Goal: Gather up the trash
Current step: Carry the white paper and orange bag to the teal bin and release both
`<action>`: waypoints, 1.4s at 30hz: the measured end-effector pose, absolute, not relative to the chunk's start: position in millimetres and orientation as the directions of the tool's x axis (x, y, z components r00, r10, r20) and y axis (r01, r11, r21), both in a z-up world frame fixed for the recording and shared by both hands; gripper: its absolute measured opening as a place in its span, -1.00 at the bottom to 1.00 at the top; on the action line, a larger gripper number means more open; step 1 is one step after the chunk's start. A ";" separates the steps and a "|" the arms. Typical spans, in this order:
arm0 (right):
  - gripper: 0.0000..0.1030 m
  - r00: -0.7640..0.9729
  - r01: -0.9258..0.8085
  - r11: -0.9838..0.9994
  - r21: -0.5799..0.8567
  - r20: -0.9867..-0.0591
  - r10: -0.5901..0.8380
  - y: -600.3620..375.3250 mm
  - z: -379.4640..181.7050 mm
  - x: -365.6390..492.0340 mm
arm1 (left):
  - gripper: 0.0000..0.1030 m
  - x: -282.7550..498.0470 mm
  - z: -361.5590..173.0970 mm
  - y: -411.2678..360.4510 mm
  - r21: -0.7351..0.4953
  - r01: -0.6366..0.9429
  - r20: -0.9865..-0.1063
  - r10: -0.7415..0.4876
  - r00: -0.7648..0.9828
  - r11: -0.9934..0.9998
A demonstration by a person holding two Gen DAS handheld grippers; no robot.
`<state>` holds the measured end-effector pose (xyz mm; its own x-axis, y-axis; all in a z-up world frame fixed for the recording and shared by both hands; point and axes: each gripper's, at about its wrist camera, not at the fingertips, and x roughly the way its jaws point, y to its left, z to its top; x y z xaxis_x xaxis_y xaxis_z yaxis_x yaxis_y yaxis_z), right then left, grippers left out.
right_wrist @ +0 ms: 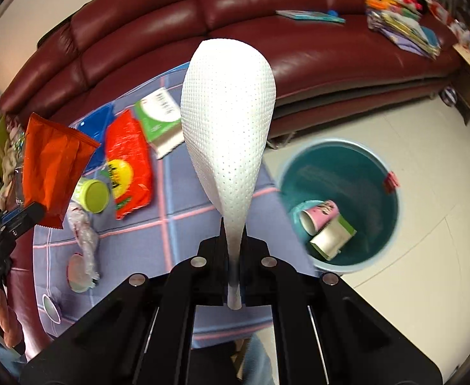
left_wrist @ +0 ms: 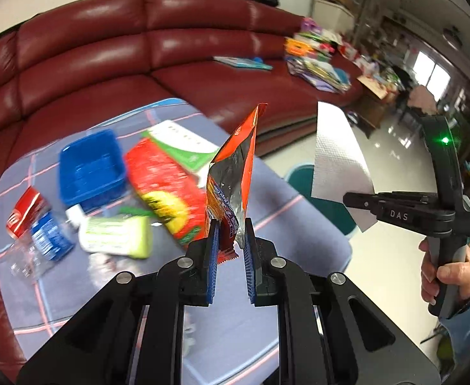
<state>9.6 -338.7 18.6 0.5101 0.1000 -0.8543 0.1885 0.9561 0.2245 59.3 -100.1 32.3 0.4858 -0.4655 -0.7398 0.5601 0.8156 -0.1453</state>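
Above the worktop's (right_wrist: 170, 224) right edge, the orange snack wrapper (left_wrist: 235, 173) stands upright, pinched at its lower end by the left tool (left_wrist: 231, 240). Beside it the right tool (right_wrist: 234, 250) is clamped on a white dimpled paper towel (right_wrist: 228, 122). Off that edge, on the floor, sits a teal bin (right_wrist: 340, 205) holding paper cups (right_wrist: 320, 216)

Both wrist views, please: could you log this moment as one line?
left claw: shut on orange wrapper | right claw: shut on white paper towel | teal bin: two cups inside
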 end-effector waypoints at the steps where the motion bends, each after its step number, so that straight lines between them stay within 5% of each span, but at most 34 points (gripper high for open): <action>1: -0.91 0.510 0.199 0.953 0.229 -0.854 0.099 -348.0 16.0 6.1 | -0.71 58.1 31.6 -108.0 -0.140 0.570 -0.740 -0.469 0.483 0.809; 29: -0.83 0.345 0.380 0.870 0.314 -0.921 0.182 -478.0 -105.2 6.8 | -0.71 69.5 -32.2 -289.9 -0.162 0.721 -0.825 -0.494 0.276 0.674; 32: -0.58 0.337 0.381 0.868 0.319 -0.922 0.191 -478.8 -110.9 11.0 | -0.71 72.5 -37.5 -299.3 -0.164 0.731 -0.829 -0.494 0.262 0.663; 35: 0.22 0.353 0.386 0.863 0.326 -0.917 0.189 -478.9 -109.4 10.2 | -0.71 75.6 -40.3 -306.4 -0.163 0.742 -0.832 -0.495 0.251 0.651; 42: 0.48 0.378 0.409 0.852 0.326 -0.911 0.167 -489.3 -103.5 5.2 | -0.71 84.0 -49.1 -323.6 -0.176 0.753 -0.840 -0.495 0.220 0.634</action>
<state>5.2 -489.3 -103.5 0.3778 0.1674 -0.9106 0.4090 0.8522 0.3263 84.0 -323.6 -49.1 0.2200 -0.4952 -0.8404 0.7530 0.6339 -0.1764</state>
